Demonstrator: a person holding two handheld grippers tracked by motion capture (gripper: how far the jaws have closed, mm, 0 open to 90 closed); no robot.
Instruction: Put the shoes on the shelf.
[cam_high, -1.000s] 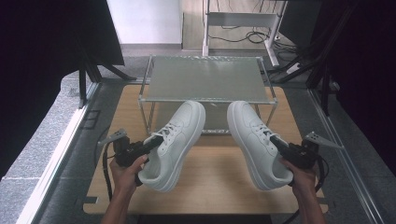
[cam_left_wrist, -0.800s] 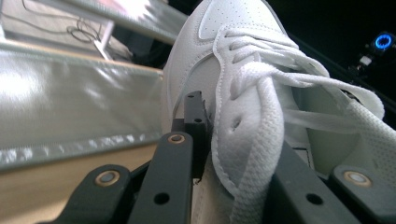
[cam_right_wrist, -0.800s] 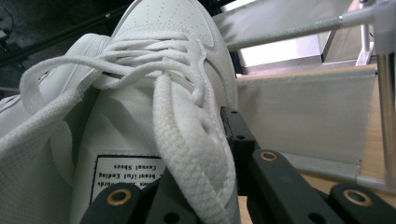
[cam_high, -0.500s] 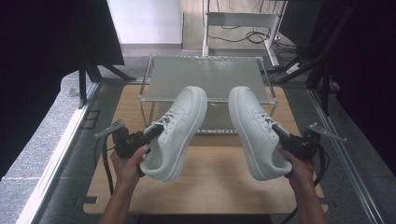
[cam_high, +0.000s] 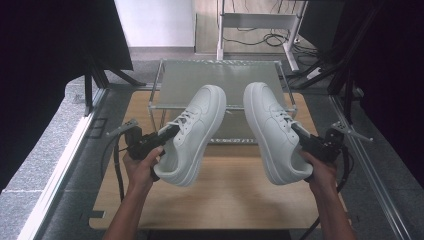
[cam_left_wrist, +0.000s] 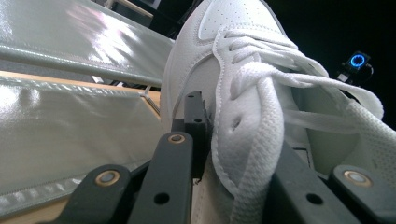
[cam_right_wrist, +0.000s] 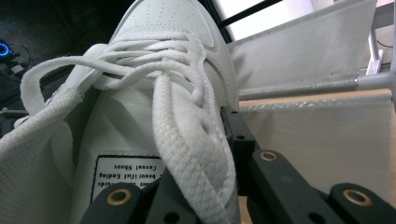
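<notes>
Two white lace-up sneakers hang in the air over the wooden table (cam_high: 225, 200), toes pointing away toward the rack. My left gripper (cam_high: 167, 134) is shut on the collar and side wall of the left sneaker (cam_high: 195, 132), and one black jaw presses its outer side in the left gripper view on the left sneaker (cam_left_wrist: 243, 70). On the other side, my right gripper (cam_high: 300, 135) is shut on the collar edge of the right sneaker (cam_high: 272, 130). The right gripper view shows the right sneaker (cam_right_wrist: 154, 84) with its tongue label and loose laces.
A two-tier metal-framed rack (cam_high: 220, 80) with grey mesh shelves stands at the table's far side, just beyond the toes. Black frame bars and cables flank both sides. A white stand (cam_high: 255, 22) is on the floor behind.
Both sneakers have been lifted off the table and carried forward, their toes now over the rack's front edge. Both hands rose with them.
</notes>
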